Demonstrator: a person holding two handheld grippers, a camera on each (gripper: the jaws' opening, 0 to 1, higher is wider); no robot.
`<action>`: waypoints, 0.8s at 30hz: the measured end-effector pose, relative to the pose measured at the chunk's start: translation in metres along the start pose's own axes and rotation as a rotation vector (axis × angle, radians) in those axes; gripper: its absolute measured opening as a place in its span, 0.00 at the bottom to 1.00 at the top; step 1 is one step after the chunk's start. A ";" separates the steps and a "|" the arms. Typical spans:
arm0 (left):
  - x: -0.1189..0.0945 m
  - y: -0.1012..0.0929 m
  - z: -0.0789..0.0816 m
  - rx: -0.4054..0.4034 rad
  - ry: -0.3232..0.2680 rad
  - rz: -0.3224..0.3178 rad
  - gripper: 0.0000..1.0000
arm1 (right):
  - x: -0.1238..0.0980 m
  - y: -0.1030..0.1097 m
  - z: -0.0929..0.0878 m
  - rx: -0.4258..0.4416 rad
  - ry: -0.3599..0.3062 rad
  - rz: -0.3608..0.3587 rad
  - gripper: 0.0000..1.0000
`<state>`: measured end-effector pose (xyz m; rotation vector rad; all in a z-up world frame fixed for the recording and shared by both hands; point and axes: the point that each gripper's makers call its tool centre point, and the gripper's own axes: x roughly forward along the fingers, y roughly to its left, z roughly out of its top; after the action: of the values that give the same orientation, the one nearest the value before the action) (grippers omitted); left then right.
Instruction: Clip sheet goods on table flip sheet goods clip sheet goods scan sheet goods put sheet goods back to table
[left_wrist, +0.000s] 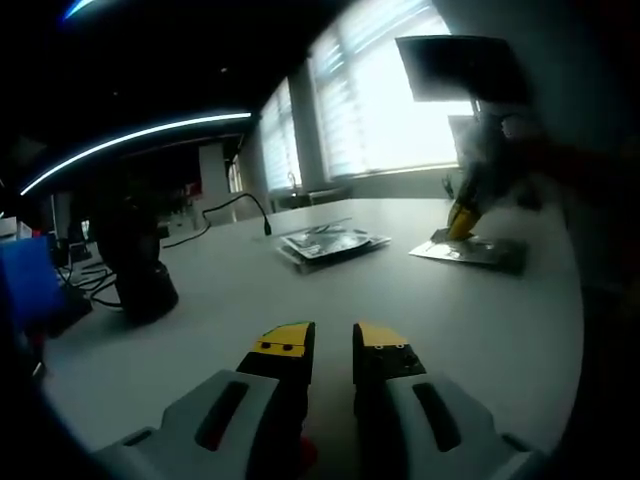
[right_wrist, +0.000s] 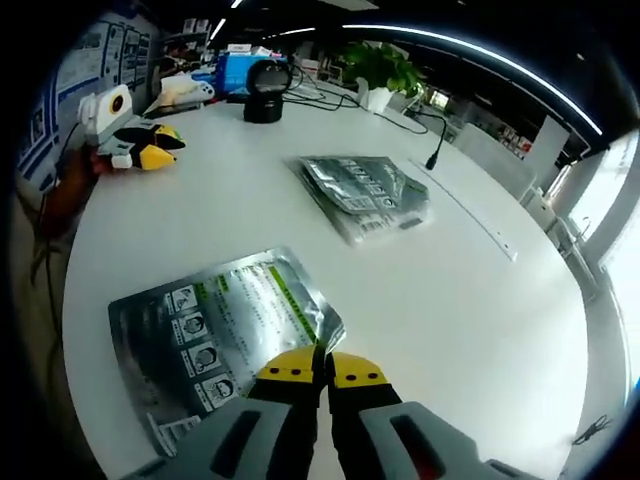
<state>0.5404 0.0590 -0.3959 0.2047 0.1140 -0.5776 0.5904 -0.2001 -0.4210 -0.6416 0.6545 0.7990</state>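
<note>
In the left gripper view, the left gripper (left_wrist: 332, 345) is held low over the white table (left_wrist: 300, 300) with its jaws a little apart and nothing between them. Beyond it, a stack of foil packets (left_wrist: 330, 243) lies near the table's middle, and a black stand-mounted scanner (left_wrist: 140, 270) is seen to the left of that stack. To the stack's right, the right gripper (left_wrist: 462, 222) is seen at the edge of a flat silver sheet pack (left_wrist: 470, 250), though backlight from the window makes the contact hard to read.

In the right gripper view, the right gripper (right_wrist: 322, 368) is closed with its jaws together on the near corner of the sheet pack (right_wrist: 215, 340), which lies flat on the table (right_wrist: 450, 300). The stack (right_wrist: 368, 192) lies beyond it, the scanner (right_wrist: 266, 90) farther still.

The first clip appears to be in hand. A lift and a turn-over of the pack are called for next, with the grip kept firm on that thin corner.
</note>
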 end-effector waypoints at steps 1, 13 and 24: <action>0.000 0.000 0.000 0.002 0.000 0.000 0.08 | 0.000 0.000 0.000 0.001 -0.001 0.001 0.00; -0.001 -0.007 0.001 0.014 0.001 0.001 0.08 | -0.016 0.005 0.003 0.020 -0.023 -0.020 0.00; -0.002 -0.006 0.000 0.015 0.004 -0.003 0.08 | -0.050 0.006 0.031 0.058 -0.105 -0.036 0.00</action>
<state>0.5356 0.0552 -0.3964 0.2207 0.1139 -0.5809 0.5681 -0.1962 -0.3665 -0.5542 0.5671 0.7721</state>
